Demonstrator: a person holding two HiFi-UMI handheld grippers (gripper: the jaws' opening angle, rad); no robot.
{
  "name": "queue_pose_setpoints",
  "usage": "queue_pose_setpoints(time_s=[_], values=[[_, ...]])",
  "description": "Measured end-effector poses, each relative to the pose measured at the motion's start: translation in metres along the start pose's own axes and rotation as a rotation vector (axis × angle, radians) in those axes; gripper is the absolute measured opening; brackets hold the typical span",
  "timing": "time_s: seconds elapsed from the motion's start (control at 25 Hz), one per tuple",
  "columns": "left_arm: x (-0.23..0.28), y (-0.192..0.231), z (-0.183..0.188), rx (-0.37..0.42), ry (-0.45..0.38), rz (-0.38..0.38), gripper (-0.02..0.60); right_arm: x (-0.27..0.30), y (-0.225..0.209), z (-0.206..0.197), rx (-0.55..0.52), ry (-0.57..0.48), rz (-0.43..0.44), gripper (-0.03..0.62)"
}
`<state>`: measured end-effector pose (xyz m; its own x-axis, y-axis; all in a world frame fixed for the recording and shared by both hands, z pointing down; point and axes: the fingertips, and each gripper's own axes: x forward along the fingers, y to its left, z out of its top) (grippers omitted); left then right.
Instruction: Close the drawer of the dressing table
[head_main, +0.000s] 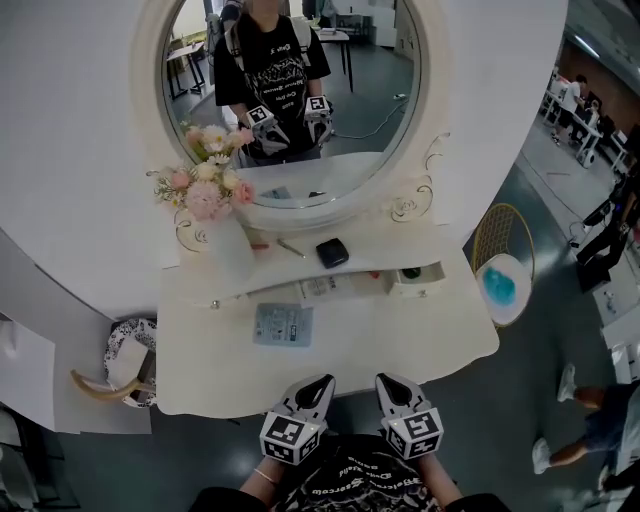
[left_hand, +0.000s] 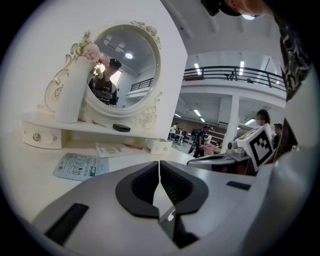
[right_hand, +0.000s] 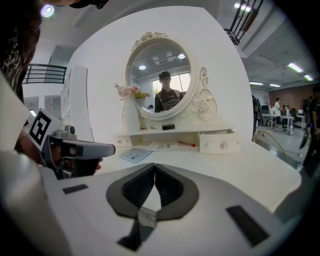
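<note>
nearest me, my left gripper (head_main: 322, 384) and right gripper (head_main: 386, 384) hang at the dressing table (head_main: 400, 345) front edge, both with jaws pressed together on nothing. past them lies a blue leaflet (head_main: 283, 324), its print too small to read. farthest, the small white drawer (head_main: 415, 277) stands pulled out under the shelf's (head_main: 370, 255) right end; the head view looks down into it, while the right gripper view faces its knobbed front.

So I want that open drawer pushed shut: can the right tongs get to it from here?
Probably yes. The drawer stands pulled out ahead of the right tongs, and only bare tabletop lies between them. The tongs are shut, which should do for pushing its front.
</note>
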<state>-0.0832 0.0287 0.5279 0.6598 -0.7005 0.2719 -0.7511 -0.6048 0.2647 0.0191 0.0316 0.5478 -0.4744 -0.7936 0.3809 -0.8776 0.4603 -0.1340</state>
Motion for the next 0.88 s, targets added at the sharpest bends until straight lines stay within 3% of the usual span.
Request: queue_pose_setpoints(time_s=[0.2, 0.48, 0.88], values=[[0.004, 0.014, -0.004, 0.001, 0.033, -0.066, 0.021, 0.016, 0.014, 0.001, -0.03, 0.02, -0.019, 0.012], [0.005, 0.033, 0.001, -0.013, 0.034, -0.097, 0.021, 0.017, 0.002, 0.008, 0.055, -0.011, -0.124, 0.012], [0.02, 0.047, 0.022, -0.022, -0.006, -0.074, 0.021, 0.023, -0.023, 0.03, 0.08, -0.053, -0.18, 0.015]])
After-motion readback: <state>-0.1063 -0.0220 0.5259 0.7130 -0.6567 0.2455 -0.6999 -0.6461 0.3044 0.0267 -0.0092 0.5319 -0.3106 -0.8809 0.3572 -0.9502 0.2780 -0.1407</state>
